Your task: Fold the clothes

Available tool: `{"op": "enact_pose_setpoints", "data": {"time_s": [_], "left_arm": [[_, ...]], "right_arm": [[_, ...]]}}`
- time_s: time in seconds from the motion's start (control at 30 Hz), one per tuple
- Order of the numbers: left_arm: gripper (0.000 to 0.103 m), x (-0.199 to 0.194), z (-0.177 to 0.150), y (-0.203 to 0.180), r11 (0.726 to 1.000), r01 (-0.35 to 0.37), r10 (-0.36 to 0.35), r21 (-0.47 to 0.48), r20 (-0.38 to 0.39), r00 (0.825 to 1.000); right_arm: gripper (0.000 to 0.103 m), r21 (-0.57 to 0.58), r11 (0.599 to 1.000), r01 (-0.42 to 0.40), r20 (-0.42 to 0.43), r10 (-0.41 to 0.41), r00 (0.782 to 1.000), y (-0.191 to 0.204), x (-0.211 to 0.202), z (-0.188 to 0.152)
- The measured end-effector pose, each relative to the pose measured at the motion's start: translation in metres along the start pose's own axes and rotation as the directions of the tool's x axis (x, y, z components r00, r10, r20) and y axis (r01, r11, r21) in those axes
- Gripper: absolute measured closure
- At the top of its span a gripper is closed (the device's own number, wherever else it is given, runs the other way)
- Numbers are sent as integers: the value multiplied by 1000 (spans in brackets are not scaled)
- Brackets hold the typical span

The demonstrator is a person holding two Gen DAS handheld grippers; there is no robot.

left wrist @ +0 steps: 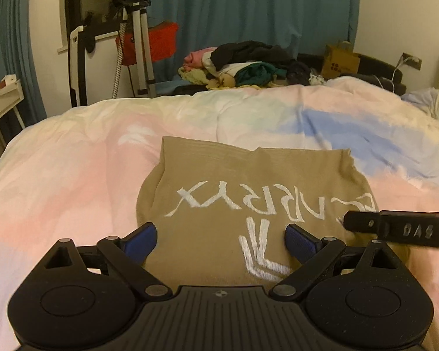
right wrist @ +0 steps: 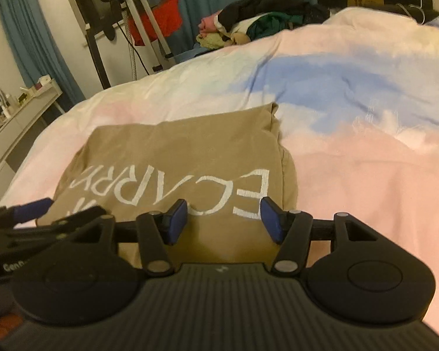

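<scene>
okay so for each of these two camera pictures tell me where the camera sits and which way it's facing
Left wrist: sits on the left gripper, facing forward and down over the tan shirt on the bed; its open blue fingers and the right gripper's tip show.
Right wrist: sits on the right gripper, facing the shirt's right edge; its open fingers and the left gripper at left show.
Shared: shirt, bed, clothes pile, curtain.
</scene>
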State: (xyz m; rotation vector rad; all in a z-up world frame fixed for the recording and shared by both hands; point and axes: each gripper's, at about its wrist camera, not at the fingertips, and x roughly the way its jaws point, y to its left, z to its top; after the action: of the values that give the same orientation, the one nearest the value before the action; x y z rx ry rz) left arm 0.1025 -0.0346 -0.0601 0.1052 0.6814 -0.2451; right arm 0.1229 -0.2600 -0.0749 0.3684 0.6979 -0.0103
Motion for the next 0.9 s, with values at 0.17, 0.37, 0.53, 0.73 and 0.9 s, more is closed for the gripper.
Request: {"op": "enact_pose_setpoints", "data": {"time_s": [0.17,0.37,0.53,0.73,0.9], "left_arm": [[7,-25,0,14,996,42,-41,-77,17,999],[4,-48,-1,29,976,92,-84,-198,44,995],[4,-48,-4,44,938,136,-129,-318,45,991],[4,-36,-8,56,832,307,-327,-462,39,944],[4,-15,-17,62,680,443,-525,-584,33,850]], "right_arm": [[43,222,965,-136,36,132,991,-18,-34,3],[18,566,767,-301,-52,398,916,-42,-28,-26],[18,751,599,-276,-30,450,893,-60,7,-49],[18,834,482,-268,41,430,902,-72,36,-55],[63,838,489,-243,27,407,913,-74,37,-52]]}}
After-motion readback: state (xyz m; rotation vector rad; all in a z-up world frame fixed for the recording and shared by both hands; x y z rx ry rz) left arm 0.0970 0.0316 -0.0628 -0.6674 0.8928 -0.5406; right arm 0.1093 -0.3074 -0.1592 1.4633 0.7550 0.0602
